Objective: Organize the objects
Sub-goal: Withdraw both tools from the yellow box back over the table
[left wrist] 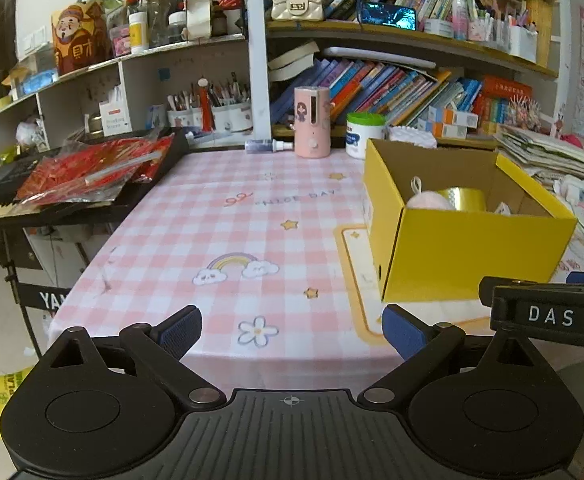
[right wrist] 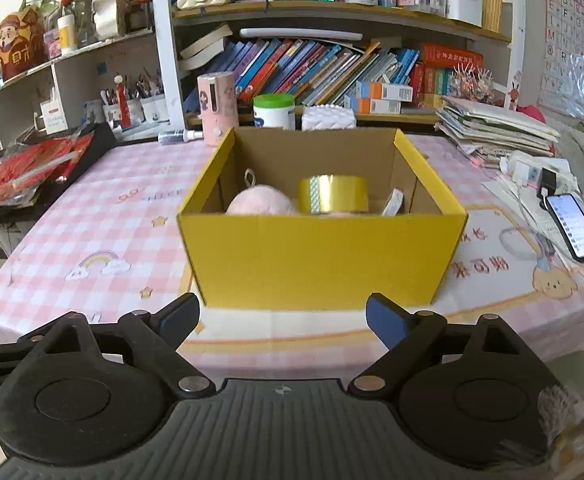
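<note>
Crowded bookshelves back a desk in pink check cloth. From the left wrist: yellow box toward the desk's right edge, open-topped, holding a pink plush ball and a gold tape roll; left claw spread wide, empty. From the right wrist: the box sits mid-desk, ball and shiny roll side by side, a small white packet in its right corner; right claw wide apart, nothing between.

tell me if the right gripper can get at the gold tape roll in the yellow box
Probably yes: the right gripper is open and empty, the yellow box has no lid, and the gold tape roll shows above its front wall, which it must clear.
</note>
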A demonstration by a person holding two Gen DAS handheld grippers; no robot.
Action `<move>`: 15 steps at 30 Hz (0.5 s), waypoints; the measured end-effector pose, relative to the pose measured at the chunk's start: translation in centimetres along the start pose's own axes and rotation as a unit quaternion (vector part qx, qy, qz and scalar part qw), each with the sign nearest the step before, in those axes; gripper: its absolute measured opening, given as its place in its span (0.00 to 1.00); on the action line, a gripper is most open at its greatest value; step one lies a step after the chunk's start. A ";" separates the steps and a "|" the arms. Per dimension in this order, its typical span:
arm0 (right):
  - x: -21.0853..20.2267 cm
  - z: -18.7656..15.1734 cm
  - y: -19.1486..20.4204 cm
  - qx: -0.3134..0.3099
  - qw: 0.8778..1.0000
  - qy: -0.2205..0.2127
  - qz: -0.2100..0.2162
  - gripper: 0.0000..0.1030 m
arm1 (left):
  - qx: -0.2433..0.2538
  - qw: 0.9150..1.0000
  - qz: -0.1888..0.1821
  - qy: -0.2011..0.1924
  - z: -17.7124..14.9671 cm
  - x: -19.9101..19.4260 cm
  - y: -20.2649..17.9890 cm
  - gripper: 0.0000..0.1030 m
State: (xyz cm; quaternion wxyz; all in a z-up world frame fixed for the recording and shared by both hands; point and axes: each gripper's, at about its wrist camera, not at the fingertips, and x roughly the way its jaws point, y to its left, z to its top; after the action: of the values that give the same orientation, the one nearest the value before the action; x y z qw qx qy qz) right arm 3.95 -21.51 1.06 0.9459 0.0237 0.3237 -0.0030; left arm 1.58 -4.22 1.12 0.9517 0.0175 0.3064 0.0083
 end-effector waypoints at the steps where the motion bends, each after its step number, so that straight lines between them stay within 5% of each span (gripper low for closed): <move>1: -0.1 -0.3 0.1 0.002 1.000 0.003 -0.001 0.88 | 0.002 1.000 -0.001 0.002 -0.2 -0.2 0.1 0.96; 15: -1.7 -3.3 1.9 0.014 0.999 0.028 -0.016 0.90 | 0.005 1.000 0.011 0.019 -1.9 -1.5 1.6 0.96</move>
State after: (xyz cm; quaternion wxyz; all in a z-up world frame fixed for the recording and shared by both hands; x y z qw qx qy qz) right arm 0.65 -19.44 -0.38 0.9358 0.0322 0.3504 -0.0221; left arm -0.72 -2.57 0.54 0.9454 0.0255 0.3245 0.0173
